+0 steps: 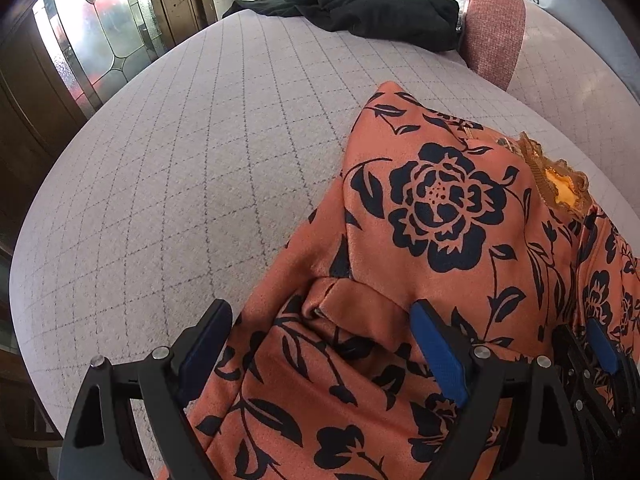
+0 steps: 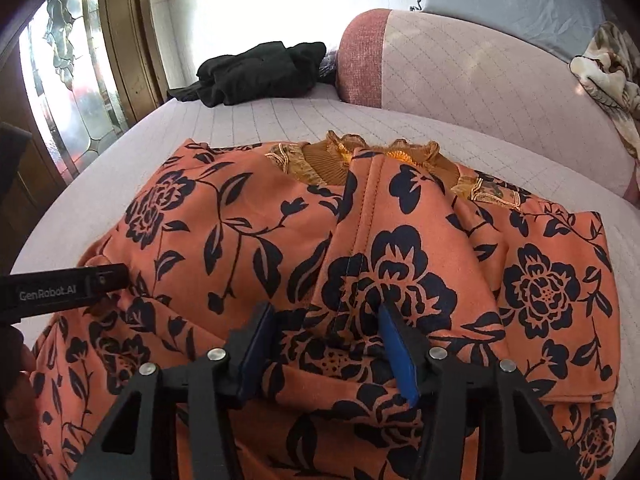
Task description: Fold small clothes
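Both grippers sit low over an orange floral garment (image 2: 248, 216) spread on a pale quilted bed (image 1: 180, 168). In its own wrist view, the left gripper (image 1: 322, 344) has its blue-padded fingers spread wide, with a raised fold of the orange cloth bunched between them; the pads do not press it, so it is released. The right gripper (image 2: 326, 344) likewise stands with fingers parted, a hump of the same cloth rising between the pads without being pinched. The garment's ruffled mustard collar (image 2: 360, 156) lies at the far edge from the tools, with the sides folded in toward a centre seam. A black garment (image 2: 256, 74) is heaped at the far end of the bed, beside a pink pillow (image 2: 440, 72), well apart from both tools.
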A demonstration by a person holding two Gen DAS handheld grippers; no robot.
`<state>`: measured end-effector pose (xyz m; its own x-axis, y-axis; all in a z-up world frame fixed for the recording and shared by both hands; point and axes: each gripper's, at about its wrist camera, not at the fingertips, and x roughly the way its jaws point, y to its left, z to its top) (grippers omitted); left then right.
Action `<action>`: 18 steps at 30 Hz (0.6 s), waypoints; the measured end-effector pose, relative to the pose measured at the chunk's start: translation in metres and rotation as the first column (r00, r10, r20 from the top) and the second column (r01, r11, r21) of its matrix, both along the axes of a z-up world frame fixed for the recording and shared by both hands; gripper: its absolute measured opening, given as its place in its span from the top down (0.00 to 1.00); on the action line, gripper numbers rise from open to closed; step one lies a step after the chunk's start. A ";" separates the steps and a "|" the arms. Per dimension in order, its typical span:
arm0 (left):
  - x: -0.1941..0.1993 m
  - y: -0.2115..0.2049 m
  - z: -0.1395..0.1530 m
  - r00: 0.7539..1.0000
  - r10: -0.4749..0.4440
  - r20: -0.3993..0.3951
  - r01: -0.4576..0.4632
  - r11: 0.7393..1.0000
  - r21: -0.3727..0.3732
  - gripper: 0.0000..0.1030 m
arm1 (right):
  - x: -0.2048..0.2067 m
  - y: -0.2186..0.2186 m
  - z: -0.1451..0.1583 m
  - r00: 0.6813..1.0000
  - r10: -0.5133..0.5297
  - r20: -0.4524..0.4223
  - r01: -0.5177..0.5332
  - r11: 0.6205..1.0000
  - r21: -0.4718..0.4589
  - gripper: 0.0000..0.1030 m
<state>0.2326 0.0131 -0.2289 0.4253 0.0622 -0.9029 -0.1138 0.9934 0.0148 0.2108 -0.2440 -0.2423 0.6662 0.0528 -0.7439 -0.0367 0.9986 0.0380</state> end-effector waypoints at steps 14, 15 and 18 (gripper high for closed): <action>0.014 -0.016 -0.001 1.000 0.001 0.021 -0.002 1.000 0.028 0.12 | -0.039 -0.134 0.058 0.952 -0.304 0.019 0.290 0.923 0.251 0.86; 0.011 -0.016 -0.001 1.000 0.001 0.025 -0.002 0.999 0.034 0.12 | -0.047 -0.153 0.062 0.933 -0.360 0.016 0.344 0.905 0.250 0.86; 0.007 -0.021 0.003 0.999 -0.002 0.038 -0.001 0.998 0.065 0.12 | -0.069 -0.209 0.059 0.862 -0.498 -0.095 0.502 0.816 0.287 0.85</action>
